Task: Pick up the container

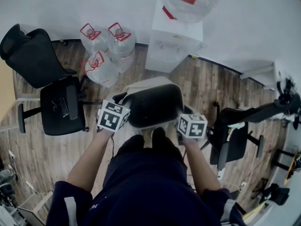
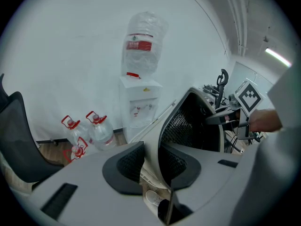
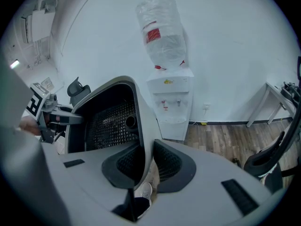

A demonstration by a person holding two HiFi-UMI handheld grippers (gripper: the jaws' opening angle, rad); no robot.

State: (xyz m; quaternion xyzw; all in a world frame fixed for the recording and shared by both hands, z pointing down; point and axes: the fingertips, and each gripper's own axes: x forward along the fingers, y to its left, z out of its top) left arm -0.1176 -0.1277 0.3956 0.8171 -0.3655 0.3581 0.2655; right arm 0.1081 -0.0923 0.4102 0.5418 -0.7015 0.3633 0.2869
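The container [image 1: 153, 102] is a grey bin with a black mesh-patterned inside, held in the air in front of the person, above the wood floor. My left gripper [image 1: 120, 99] is shut on its left wall, and my right gripper [image 1: 185, 112] is shut on its right wall. In the left gripper view the thin grey wall of the container [image 2: 188, 121] runs between the two dark pads of my left gripper [image 2: 153, 161]. The right gripper view shows the same grip, with my right gripper [image 3: 146, 161] on the container [image 3: 113, 121]. A shoe shows below the jaws in both gripper views.
A white water dispenser [image 1: 174, 41] with a bottle on top stands against the far wall. Three red-capped water jugs [image 1: 106, 51] sit beside it. A black office chair [image 1: 51, 88] is at the left, another chair [image 1: 235, 135] at the right.
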